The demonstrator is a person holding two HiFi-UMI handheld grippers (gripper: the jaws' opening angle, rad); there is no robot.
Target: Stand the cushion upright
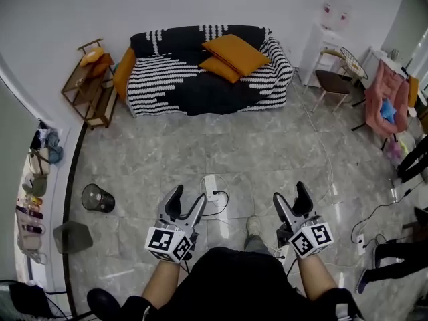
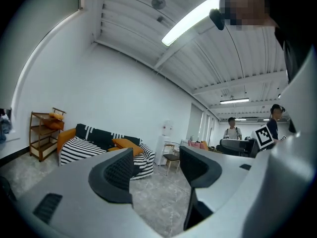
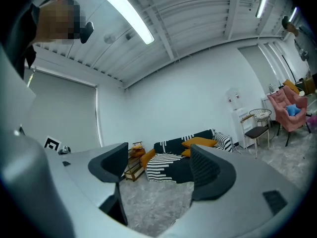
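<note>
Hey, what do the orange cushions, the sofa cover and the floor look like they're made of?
Orange cushions: probably woven fabric, matte; soft rounded edges, no shine.
Sofa cover: looks like a knitted or woven throw, matte; black with white stripes, draped over the arms.
Floor: polished stone or marble-look tile; grey veining, grid joints.

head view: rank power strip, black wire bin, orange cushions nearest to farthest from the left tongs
1. power strip, floor, just ahead of the left tongs
2. black wire bin, floor, off to the left
3. orange cushions, flat on the striped sofa at the far wall
</note>
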